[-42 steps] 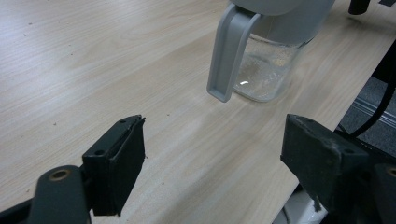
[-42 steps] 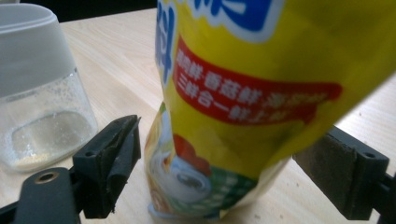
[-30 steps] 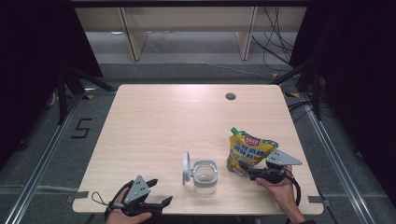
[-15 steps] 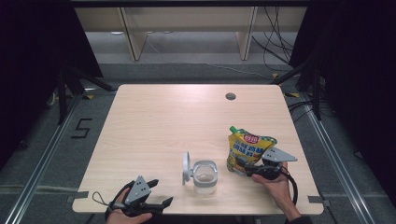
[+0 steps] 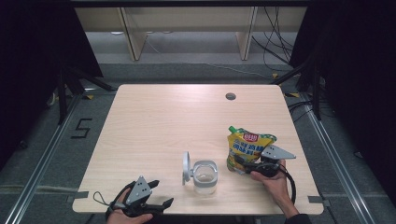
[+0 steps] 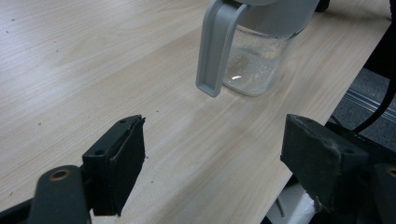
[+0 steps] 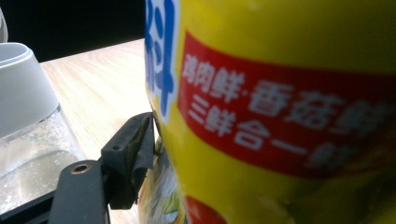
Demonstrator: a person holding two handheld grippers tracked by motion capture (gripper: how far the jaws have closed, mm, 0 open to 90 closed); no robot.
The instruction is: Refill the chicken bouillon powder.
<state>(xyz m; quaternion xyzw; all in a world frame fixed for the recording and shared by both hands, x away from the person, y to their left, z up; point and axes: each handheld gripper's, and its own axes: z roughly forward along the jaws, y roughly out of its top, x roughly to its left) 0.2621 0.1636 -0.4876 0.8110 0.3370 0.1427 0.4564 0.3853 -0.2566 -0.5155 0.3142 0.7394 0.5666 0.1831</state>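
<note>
On the near right part of the table [image 5: 154, 121], the yellow pouch [image 5: 247, 148] stands upright with the right gripper [image 5: 246, 166] at its lower edge; jaws have just been closing, one pad touching the pouch in the right gripper view, the other hidden, so grip not confirmed. Just left of the pouch sits a clear jar [image 5: 204, 176] with its grey lid [image 5: 186, 168] flipped up. Left gripper [image 5: 164, 204] rests at the near left edge, jaws wide, nothing between, the jar ahead of it. A round hole [image 5: 230, 96] lies far back.

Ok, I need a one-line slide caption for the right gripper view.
Right gripper's jaw pad closing against the yellow seasoning pouch, with the clear jar beside it on the table.
</note>
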